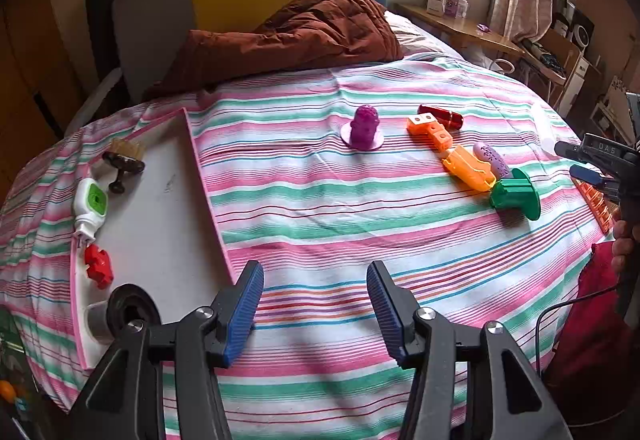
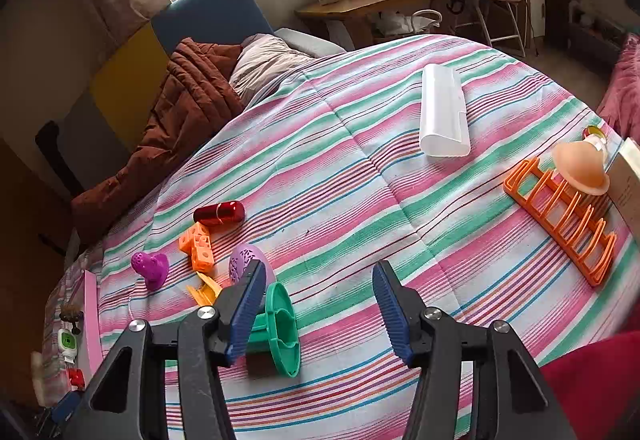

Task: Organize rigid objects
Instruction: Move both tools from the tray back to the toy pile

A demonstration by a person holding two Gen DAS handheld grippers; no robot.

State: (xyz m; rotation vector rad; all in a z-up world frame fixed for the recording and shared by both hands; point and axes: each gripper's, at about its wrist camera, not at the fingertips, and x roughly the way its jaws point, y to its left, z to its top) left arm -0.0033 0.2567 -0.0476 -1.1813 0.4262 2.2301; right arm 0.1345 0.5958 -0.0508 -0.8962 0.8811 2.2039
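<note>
1. Striped bedspread (image 1: 320, 208), pink, green and white, covers the bed; all items lie on it.
2. Left tongs (image 1: 315, 296): jaws wide apart, holding nothing, hovering over the near part of the bedspread just right of the tray (image 1: 160, 208).
3. Right tongs (image 2: 319, 298): jaws wide apart, holding nothing. The left finger (image 2: 244, 312) overlaps the green cap (image 2: 280, 328) in view; cannot tell whether they touch.
4. Tray, white with pink rim, at left. It carries a brush (image 1: 124, 158) at the far end, then a white and green tube (image 1: 90, 206), a red piece (image 1: 98, 266), and a black spool (image 1: 128, 310) nearest.
5. Purple figure (image 1: 363, 126) stands upright mid-bed, apart from the rest.
6. Cluster to the right, far to near: dark red capsule (image 1: 442, 116), orange blocks (image 1: 430, 130), orange clip (image 1: 468, 168) with the lilac egg-shaped case (image 1: 492, 158) just beside it, green cap on its side.
7. Orange rack (image 2: 560, 216) lies far right, with a peach funnel (image 2: 580, 168) at its far end.
8. White case (image 2: 444, 116) lies far from the rack, well apart from the cluster.
</note>
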